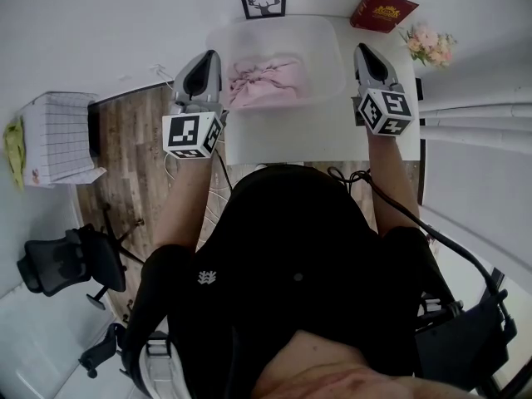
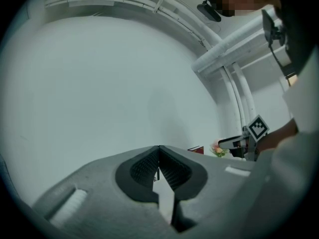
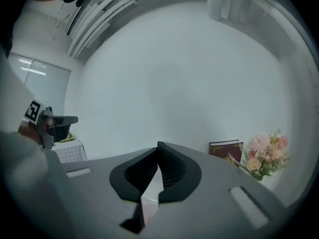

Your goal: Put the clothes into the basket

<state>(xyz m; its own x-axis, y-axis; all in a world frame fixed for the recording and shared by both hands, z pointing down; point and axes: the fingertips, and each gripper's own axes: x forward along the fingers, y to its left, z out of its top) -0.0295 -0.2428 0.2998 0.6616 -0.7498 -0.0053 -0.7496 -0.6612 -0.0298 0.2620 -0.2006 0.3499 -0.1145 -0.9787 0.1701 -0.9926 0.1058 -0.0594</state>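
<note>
A translucent plastic basket (image 1: 320, 44) stands on the white table (image 1: 332, 135), with a crumpled pink garment (image 1: 264, 83) lying inside it. My left gripper (image 1: 213, 55) hovers by the basket's left side and my right gripper (image 1: 362, 50) by its right side, both pointing away from me. In the left gripper view the left gripper (image 2: 159, 147) has its jaw tips touching, with nothing between them. The right gripper (image 3: 158, 144) looks the same in its own view, shut and empty. Neither gripper view shows the basket or the garment.
A framed deer picture (image 1: 263, 1), a red book (image 1: 382, 7) and pink flowers (image 1: 427, 44) line the back of the table by the wall. To the left, a small stand under a checked cloth (image 1: 56, 135) and a black office chair (image 1: 71, 260) sit on the wooden floor.
</note>
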